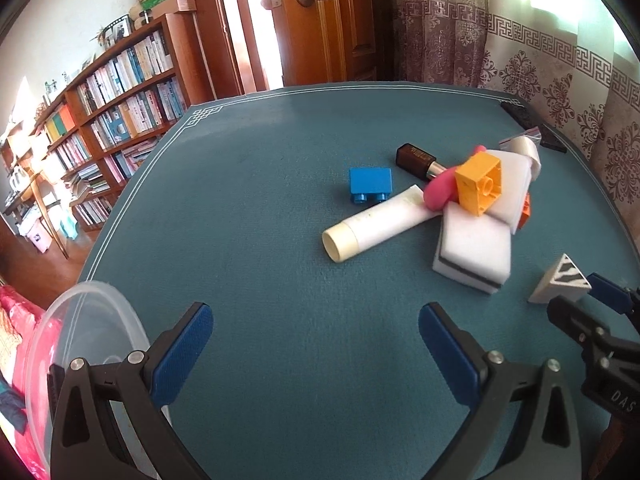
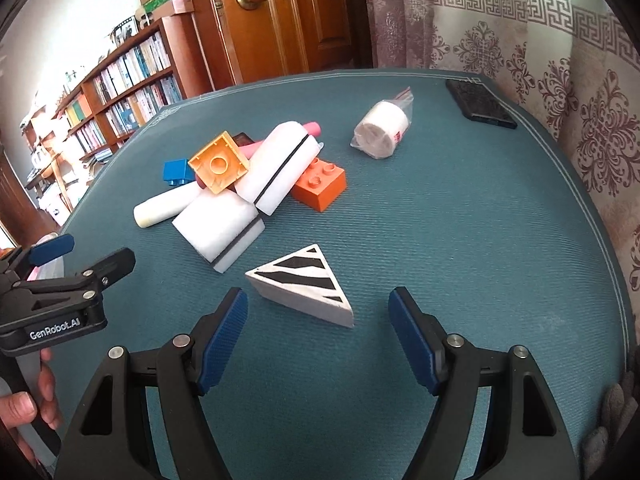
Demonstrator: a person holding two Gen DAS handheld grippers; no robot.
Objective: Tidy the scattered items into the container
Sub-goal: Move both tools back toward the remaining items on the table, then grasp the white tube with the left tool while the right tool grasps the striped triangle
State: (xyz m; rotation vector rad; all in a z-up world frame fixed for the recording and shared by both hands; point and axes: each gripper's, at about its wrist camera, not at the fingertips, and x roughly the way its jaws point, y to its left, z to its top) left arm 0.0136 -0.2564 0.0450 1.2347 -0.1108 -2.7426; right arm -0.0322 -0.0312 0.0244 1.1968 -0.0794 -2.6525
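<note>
Zebra-striped wedge (image 2: pixel 306 286) lies on the teal table (image 2: pixel 480 240) just ahead of the right gripper (image 2: pixel 318 312), fingers spread wide. Left gripper (image 1: pixel 316 328) gapes too, clear container (image 1: pixel 86 320) beside it. Beyond: two white sponges (image 2: pixel 224 224), three toy bricks (image 2: pixel 218 166), one tube (image 2: pixel 164 206).

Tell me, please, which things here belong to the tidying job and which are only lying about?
For the job:
clear plastic container
zebra-striped wedge
yellow brick
orange brick
blue brick
white sponges
cream tube
bagged white roll

Only lying about:
black phone
bookshelf
door
</note>
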